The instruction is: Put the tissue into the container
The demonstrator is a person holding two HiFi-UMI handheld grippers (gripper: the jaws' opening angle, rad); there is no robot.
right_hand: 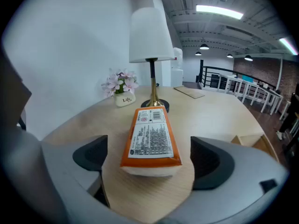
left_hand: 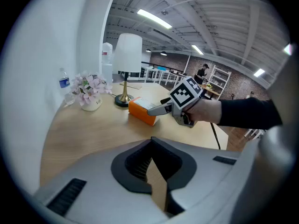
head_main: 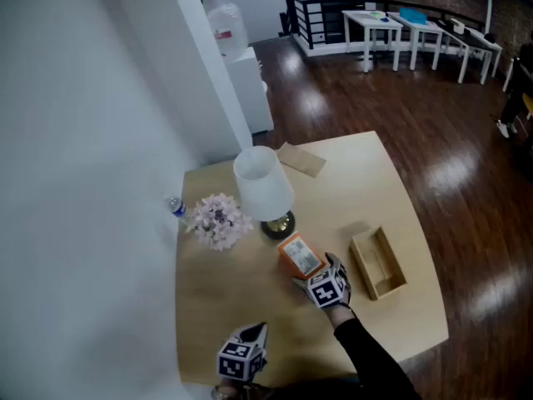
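An orange tissue pack lies flat on the round wooden table, just in front of the lamp's base. My right gripper stands open around the pack's near end. In the right gripper view the pack lies between the two wide jaws of the right gripper, and neither pad touches it. The open wooden container sits on the table to the right of the pack, empty. My left gripper hovers at the near table edge, shut, with nothing in it.
A white-shaded lamp with a brass base, a pot of pink flowers and a small water bottle stand on the table's far left. A brown envelope lies at the far edge. A white wall runs along the left.
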